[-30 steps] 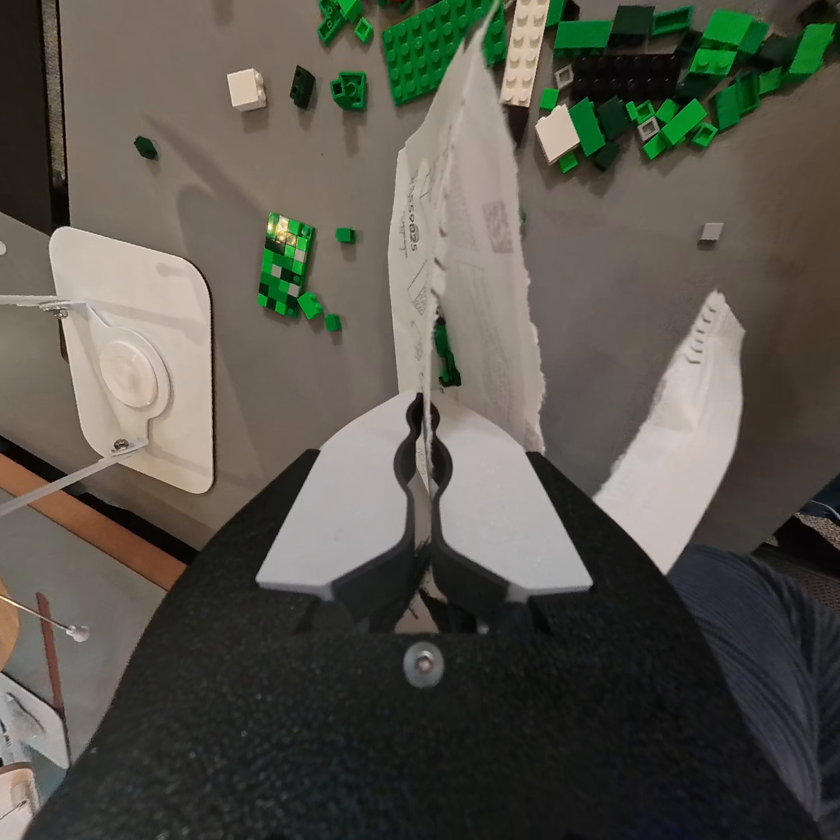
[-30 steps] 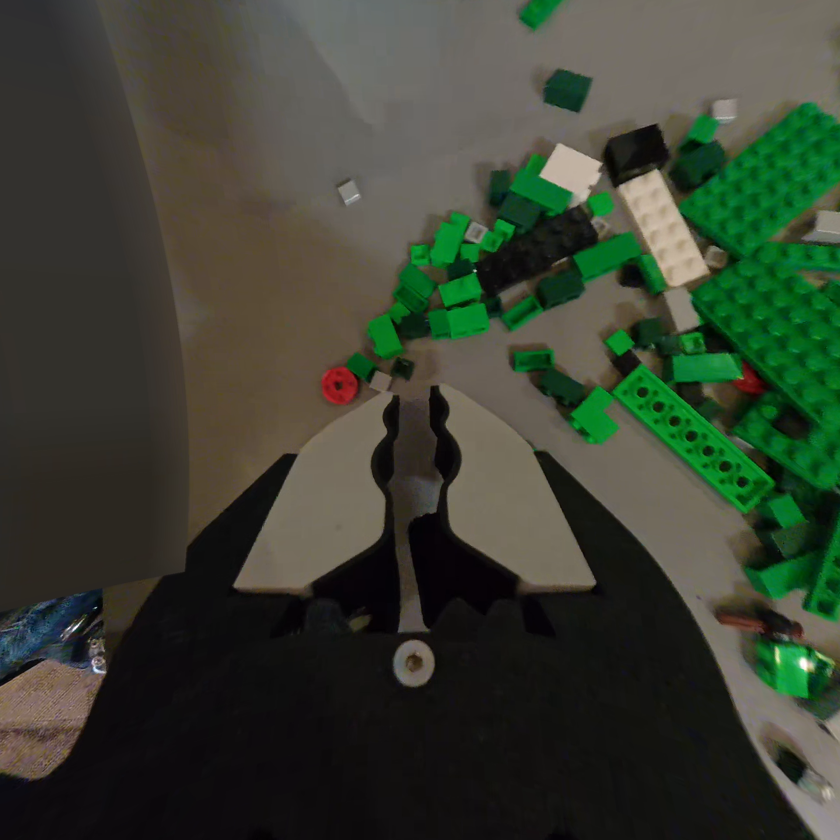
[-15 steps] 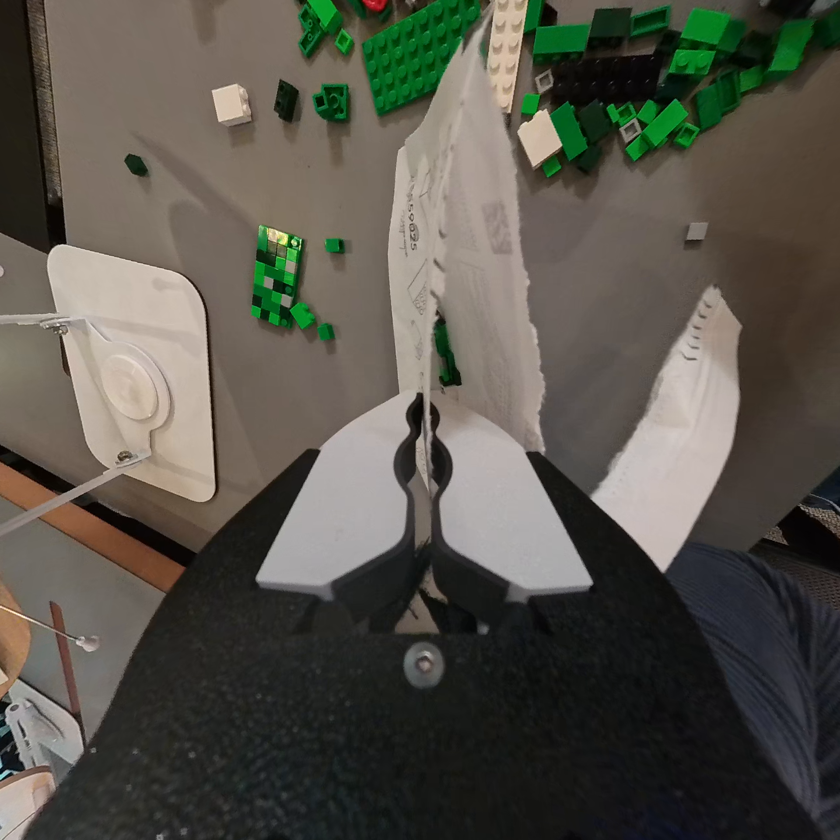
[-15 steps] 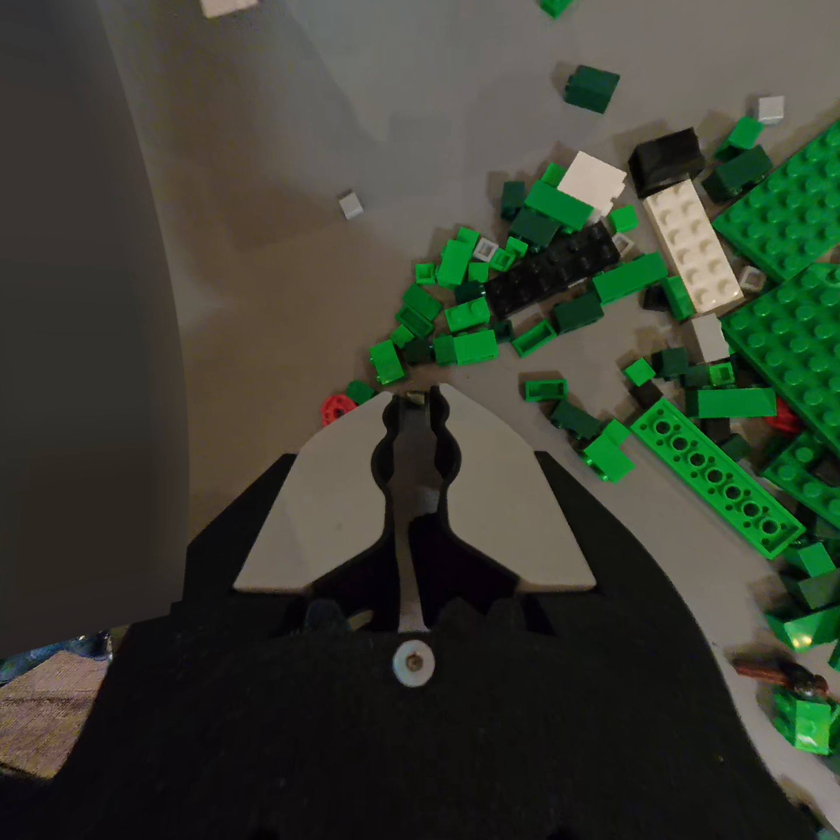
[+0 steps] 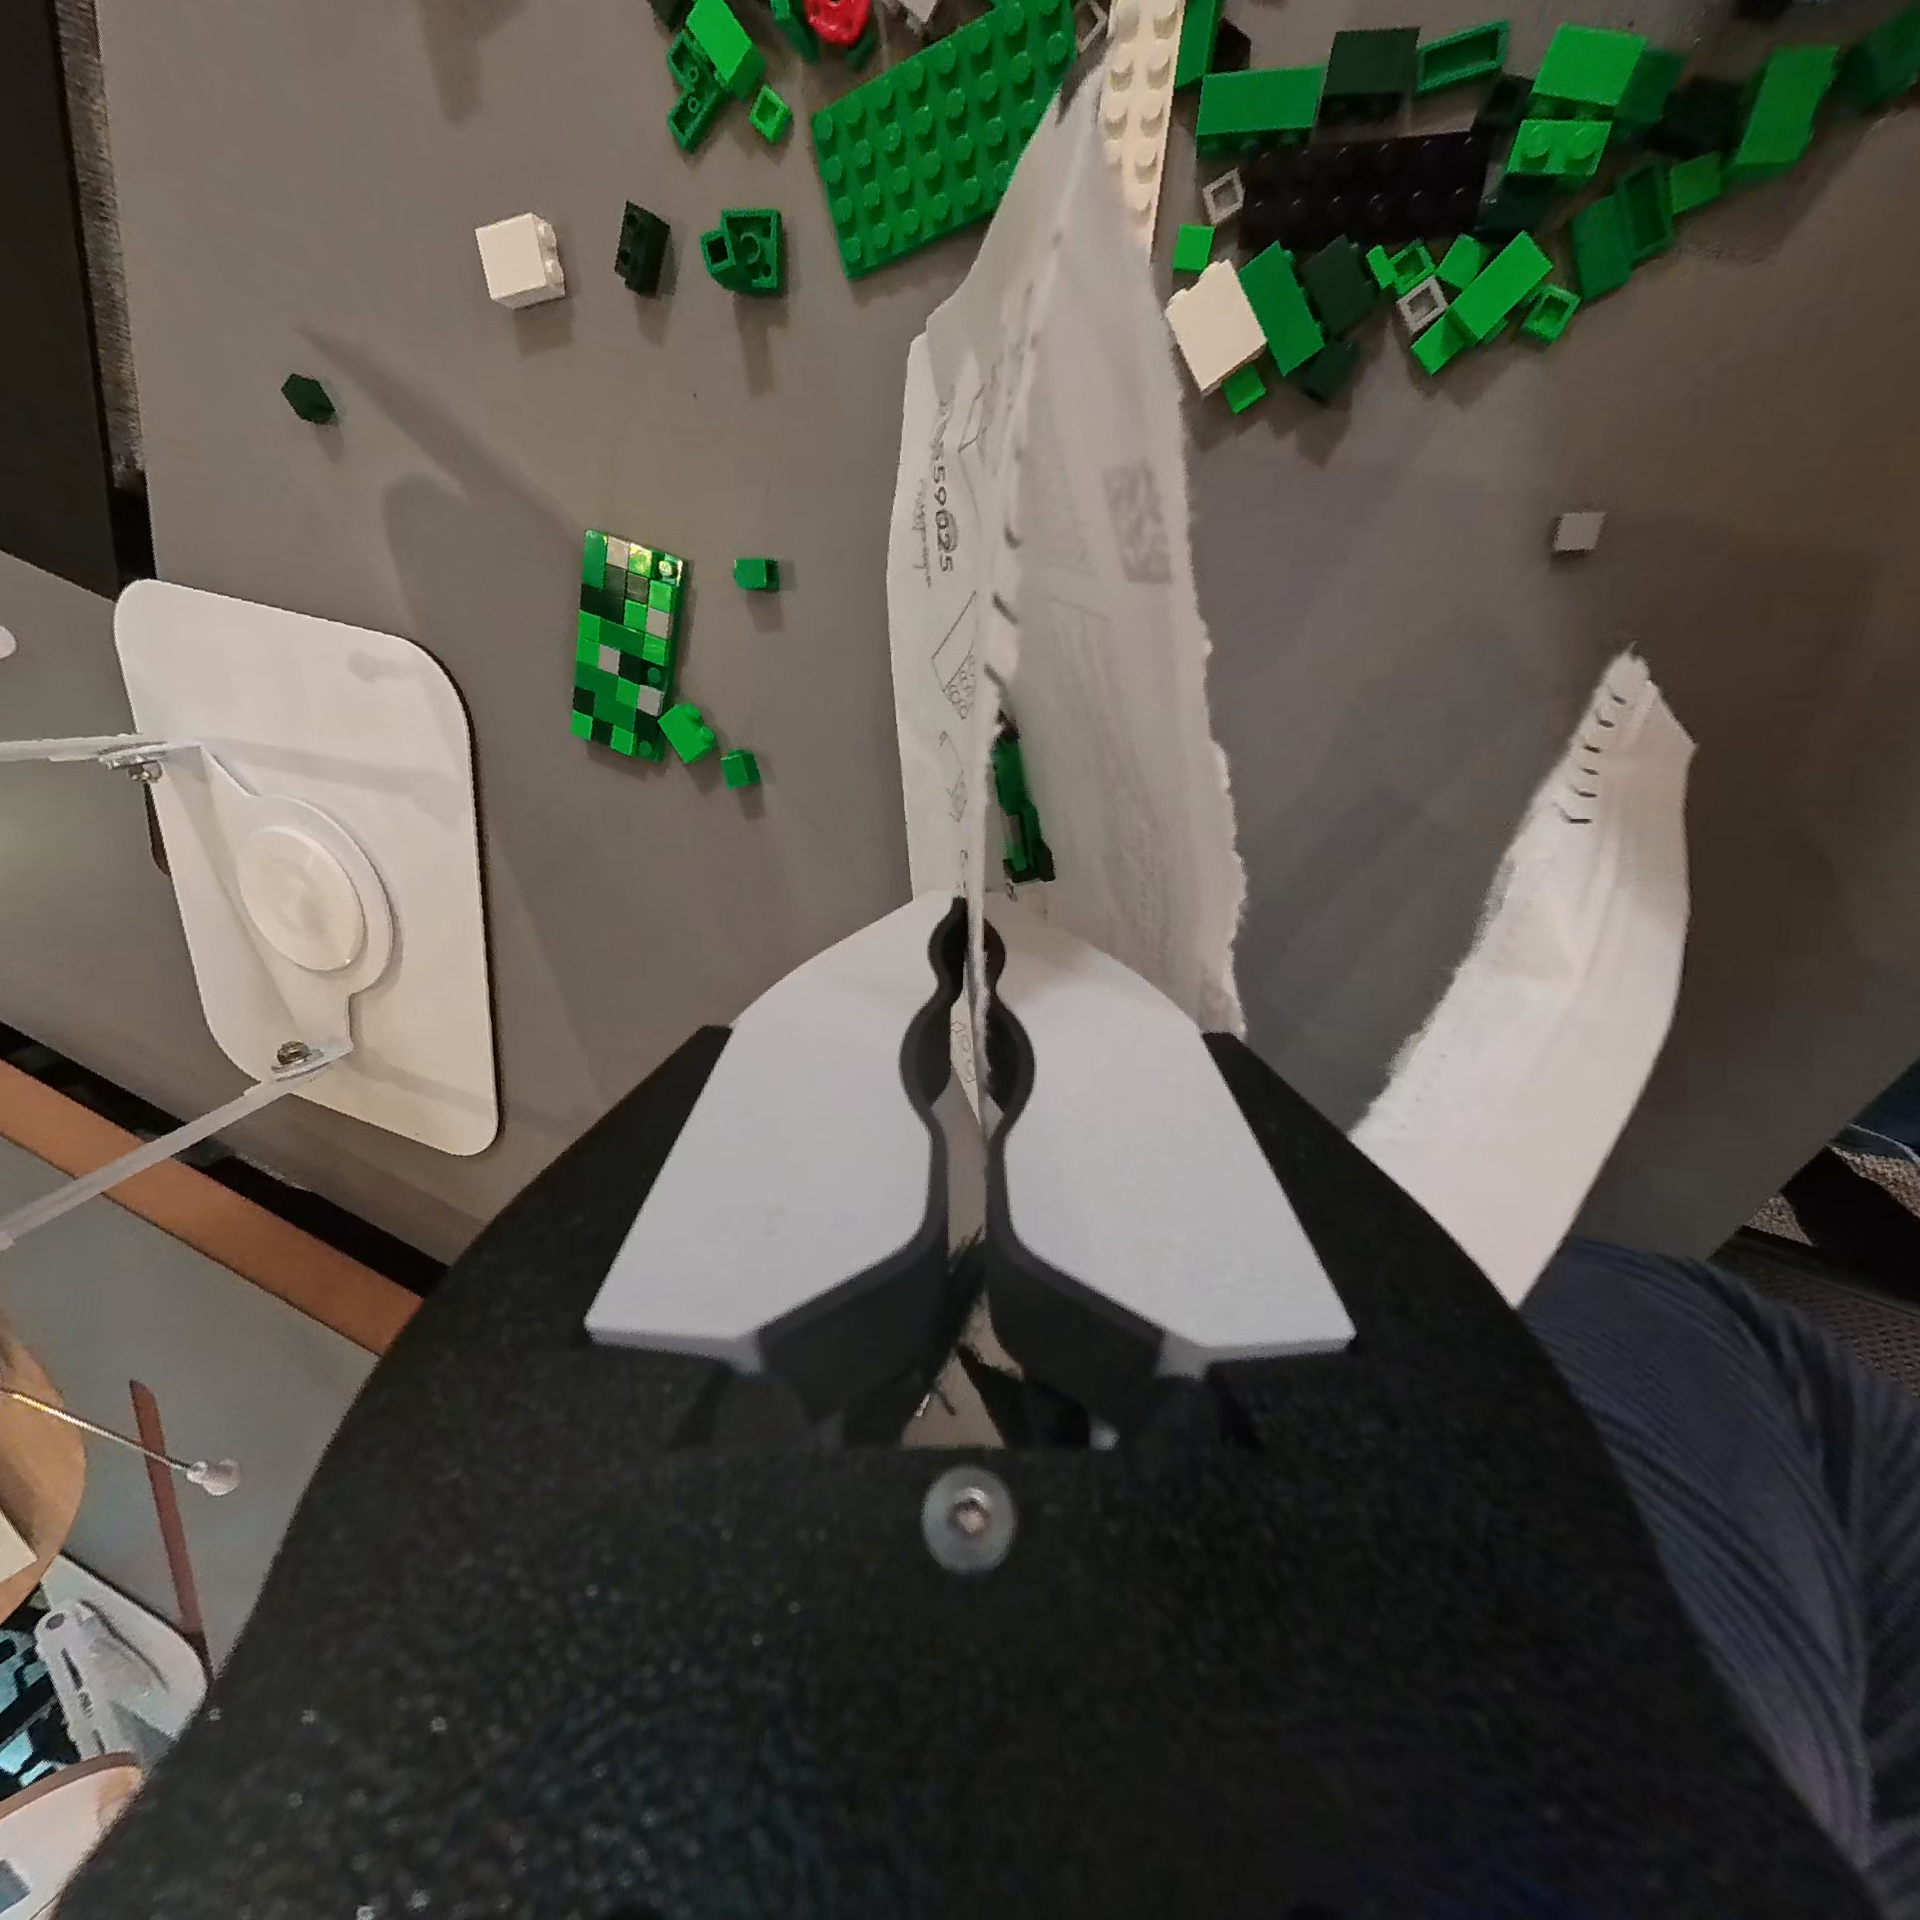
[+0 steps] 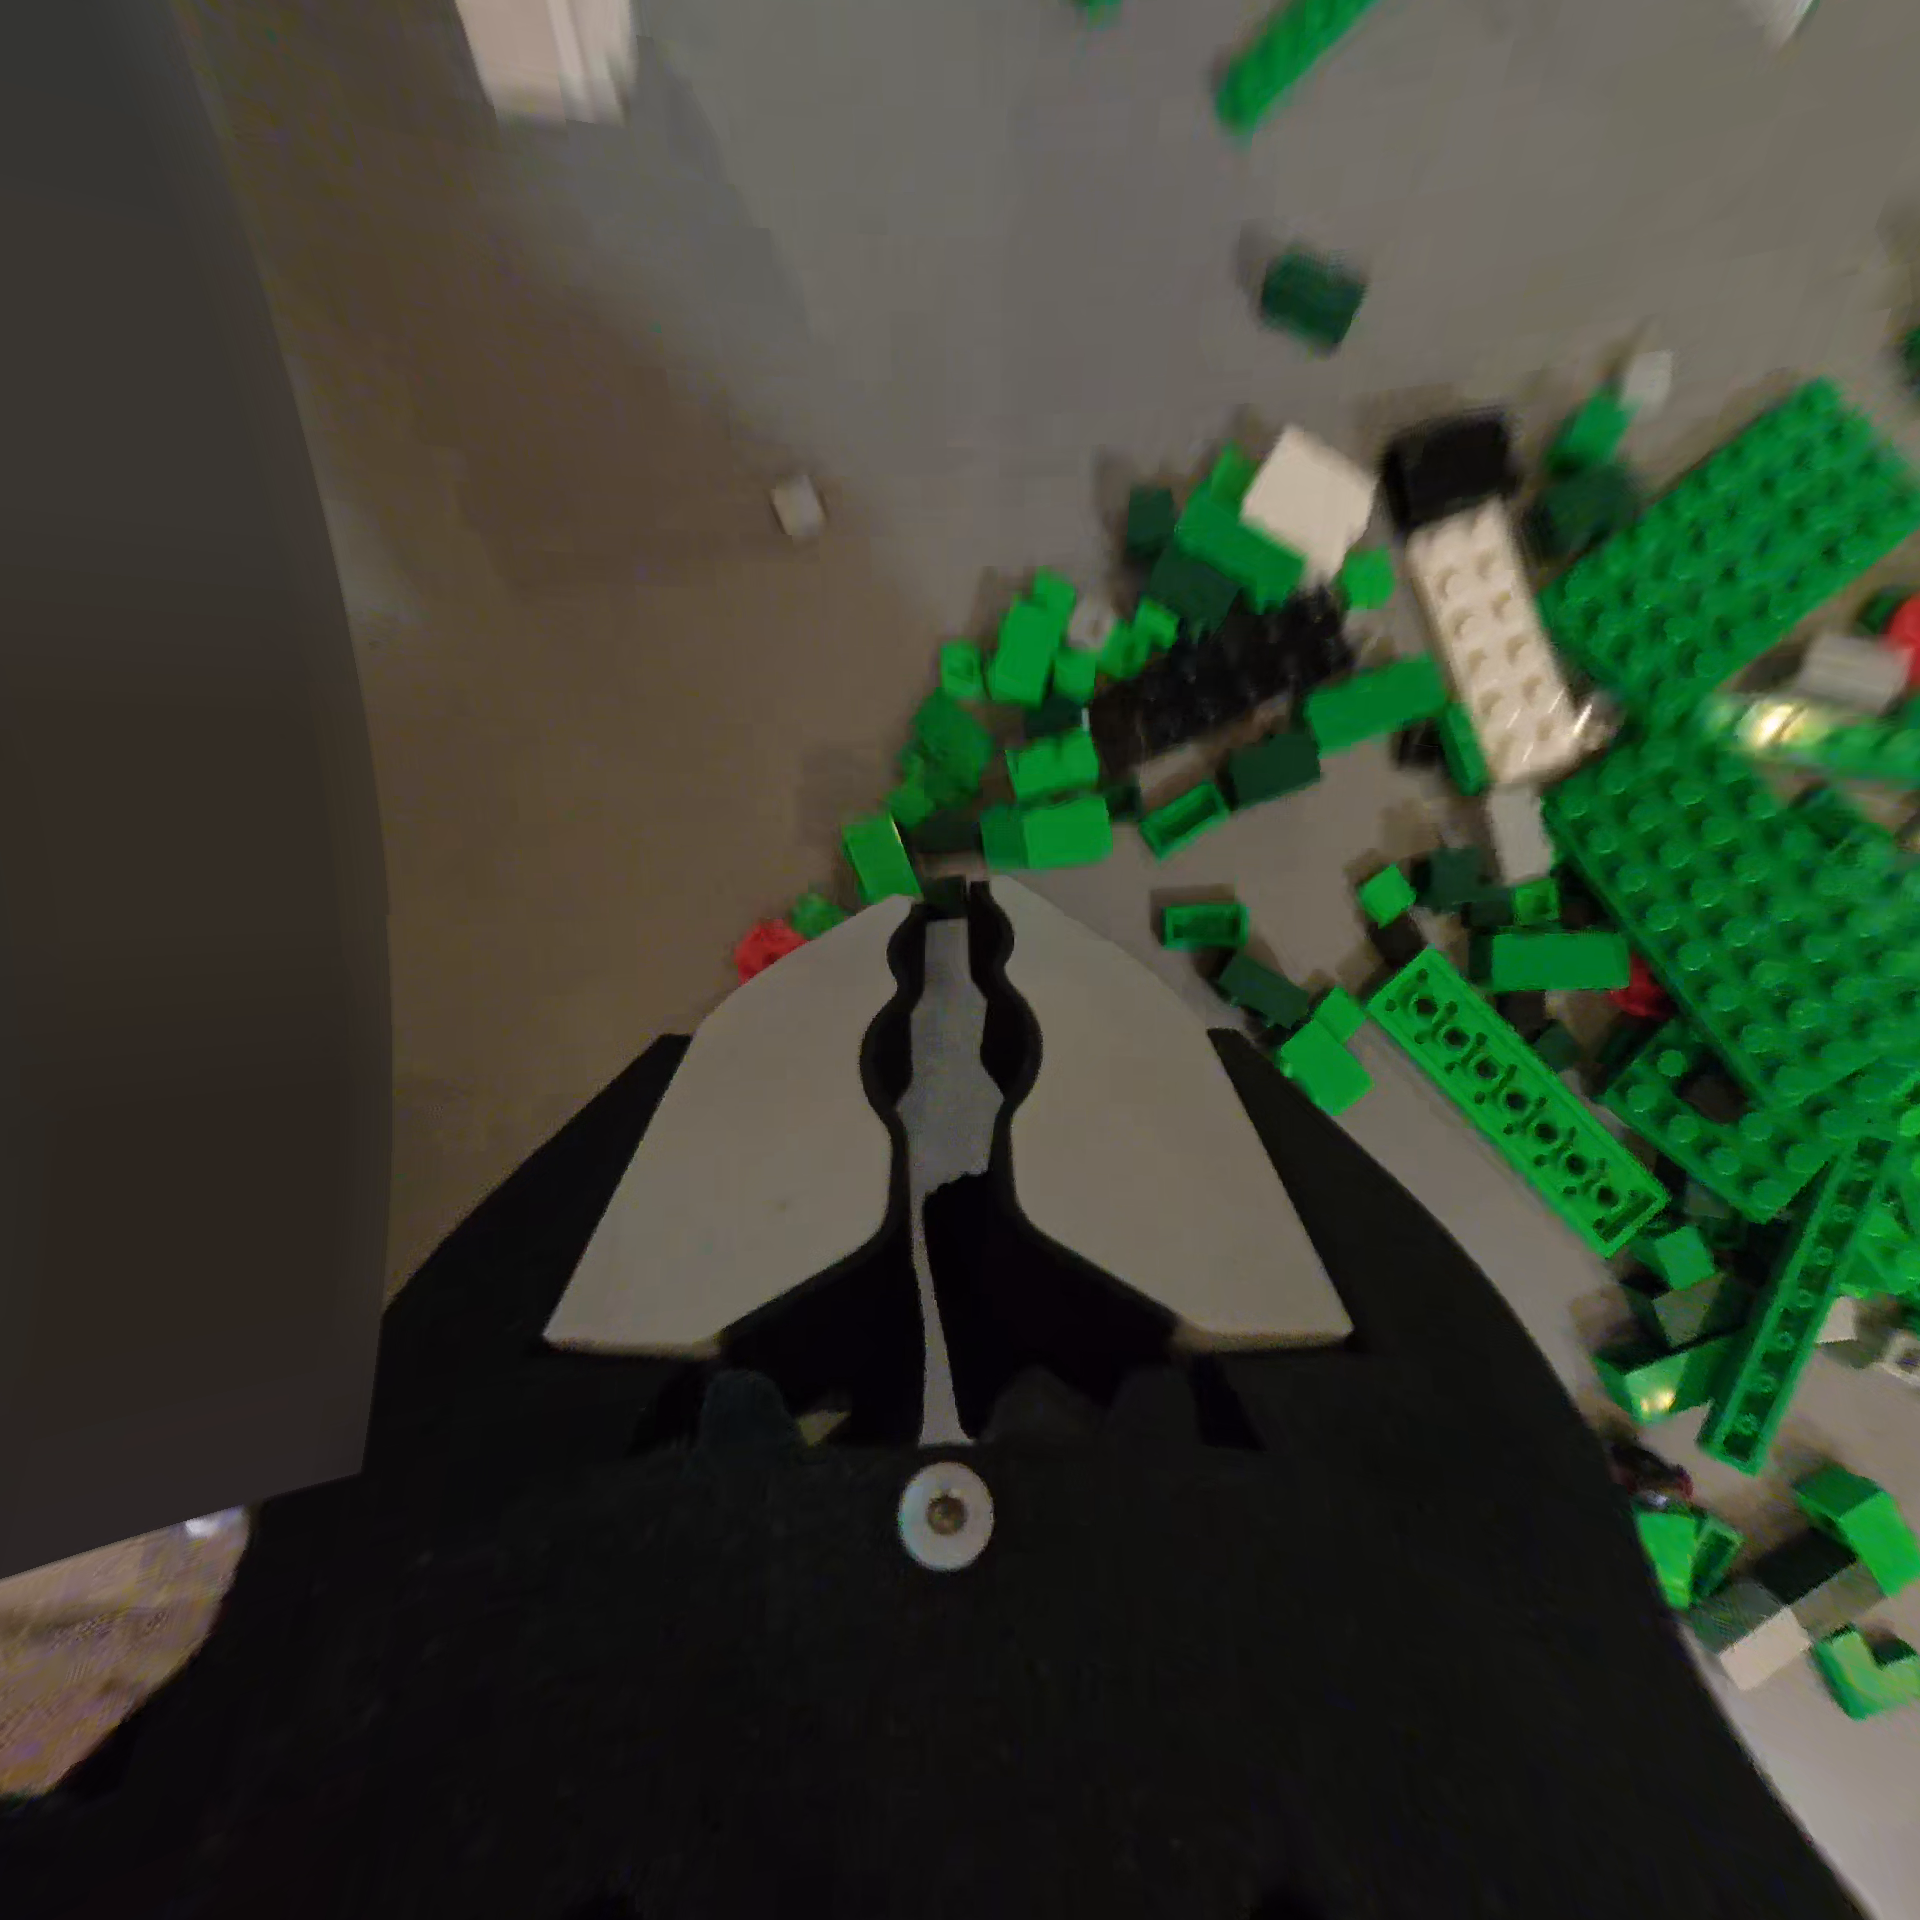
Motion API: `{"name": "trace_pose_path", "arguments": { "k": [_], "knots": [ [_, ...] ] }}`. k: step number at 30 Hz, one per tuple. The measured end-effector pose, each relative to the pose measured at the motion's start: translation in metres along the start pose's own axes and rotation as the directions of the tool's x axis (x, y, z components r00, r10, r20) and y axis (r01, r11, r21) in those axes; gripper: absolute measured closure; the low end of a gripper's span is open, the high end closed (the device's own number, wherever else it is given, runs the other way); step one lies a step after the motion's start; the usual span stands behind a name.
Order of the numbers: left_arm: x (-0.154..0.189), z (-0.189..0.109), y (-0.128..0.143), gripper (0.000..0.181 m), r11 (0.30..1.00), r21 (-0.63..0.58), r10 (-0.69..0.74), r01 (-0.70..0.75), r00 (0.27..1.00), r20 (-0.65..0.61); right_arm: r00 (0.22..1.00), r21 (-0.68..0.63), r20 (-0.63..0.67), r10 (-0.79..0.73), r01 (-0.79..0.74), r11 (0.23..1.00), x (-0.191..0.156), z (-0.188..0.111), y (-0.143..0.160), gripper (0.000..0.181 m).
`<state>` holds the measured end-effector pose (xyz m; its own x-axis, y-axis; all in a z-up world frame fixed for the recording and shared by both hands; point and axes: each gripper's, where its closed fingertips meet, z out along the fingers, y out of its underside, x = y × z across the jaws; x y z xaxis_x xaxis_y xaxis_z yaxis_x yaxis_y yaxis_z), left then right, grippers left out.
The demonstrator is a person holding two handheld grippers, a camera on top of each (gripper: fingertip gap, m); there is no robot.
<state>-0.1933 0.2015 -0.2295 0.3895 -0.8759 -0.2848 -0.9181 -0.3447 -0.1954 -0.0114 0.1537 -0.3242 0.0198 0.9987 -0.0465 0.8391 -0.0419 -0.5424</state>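
My left gripper is shut on a torn white printed paper bag, which stands up from the jaws above the grey table. A second torn flap of white paper curves off to the right. My right gripper is low over the table at the edge of a pile of green bricks, its jaws closed down to a narrow gap on a small dark green brick at the tips. A bright green brick and a red round piece lie just left of the tips. The right wrist view is blurred.
A green pixel-patterned tile plate and a white mounting plate sit left of the bag. Large green plates, a holed green beam and a white brick lie to the right. A person's blue-clad leg is at the table edge. Left tips to right tips: about 20 centimetres. To reach the white brick in a straight line is about 10 centimetres for my right fingers, about 20 centimetres for my left. My left wrist view looks at it from another angle.
The right gripper's jaws have narrowed and moved forward, hiding part of the red round piece, and now close on the small dark green brick. The left gripper still holds the bag, barely moved.
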Motion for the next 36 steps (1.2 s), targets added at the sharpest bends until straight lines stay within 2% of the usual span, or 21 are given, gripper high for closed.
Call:
{"name": "trace_pose_path", "arguments": {
  "k": [1,3,6,8,10,12,13,15,18,23,28,34,36],
  "knots": [
    [0.0,0.0,0.0,0.181,1.0,-0.001,0.003,-0.003,1.0,0.0,1.0,0.077,-0.01,-0.009,0.01,0.997,-0.002,-0.008,-0.019,0.173],
    [0.001,0.001,-0.002,0.181,1.0,-0.003,0.008,-0.008,1.0,0.0,0.993,0.274,-0.114,-0.036,0.067,0.959,0.001,-0.032,-0.069,0.173],
    [0.004,0.003,-0.004,0.181,1.0,-0.018,0.023,-0.024,1.0,-0.003,0.955,0.49,-0.295,-0.037,0.184,0.852,0.006,-0.061,-0.143,0.174],
    [0.006,0.005,-0.006,0.181,0.999,-0.024,0.035,-0.035,0.999,-0.007,0.92,0.527,-0.391,-0.001,0.225,0.819,0.007,-0.064,-0.175,0.174],
    [0.007,0.005,-0.007,0.181,0.999,-0.028,0.041,-0.041,0.999,-0.007,0.837,0.451,-0.547,-0.023,0.318,0.834,0.013,-0.06,-0.189,0.173],
    [0.008,0.004,-0.007,0.181,0.999,-0.027,0.045,-0.045,0.999,-0.005,0.753,0.366,-0.656,-0.054,0.379,0.85,0.021,-0.057,-0.195,0.173],
    [0.008,0.004,-0.008,0.181,0.999,-0.025,0.047,-0.047,0.999,-0.003,0.748,0.345,-0.661,-0.06,0.375,0.86,0.022,-0.053,-0.196,0.173],
    [0.008,0.003,-0.008,0.181,0.998,-0.024,0.05,-0.05,0.999,0.0,0.781,0.341,-0.622,-0.061,0.339,0.877,0.022,-0.044,-0.196,0.164],
    [0.007,0.004,-0.008,0.181,0.998,-0.027,0.048,-0.048,0.999,0.004,0.802,0.381,-0.597,-0.025,0.311,0.871,0.023,-0.047,-0.196,0.157],
    [0.007,0.004,-0.008,0.181,0.998,-0.026,0.05,-0.05,0.999,0.0,0.778,0.36,-0.628,-0.024,0.318,0.877,0.029,-0.05,-0.193,0.157],
    [0.008,0.002,-0.01,0.181,0.998,-0.02,0.066,-0.065,0.998,0.017,0.781,0.332,-0.625,0.013,0.251,0.909,0.04,-0.056,-0.184,0.141],
    [0.009,0.001,-0.011,0.181,0.997,-0.01,0.073,-0.072,0.997,0.014,0.728,0.338,-0.686,0.018,0.297,0.893,0.044,-0.075,-0.179,0.145],
    [0.006,0.001,-0.008,0.181,0.999,-0.006,0.054,-0.054,0.998,0.01,0.744,0.375,-0.667,0.032,0.298,0.878,0.041,-0.078,-0.172,0.145]
  ]
}}
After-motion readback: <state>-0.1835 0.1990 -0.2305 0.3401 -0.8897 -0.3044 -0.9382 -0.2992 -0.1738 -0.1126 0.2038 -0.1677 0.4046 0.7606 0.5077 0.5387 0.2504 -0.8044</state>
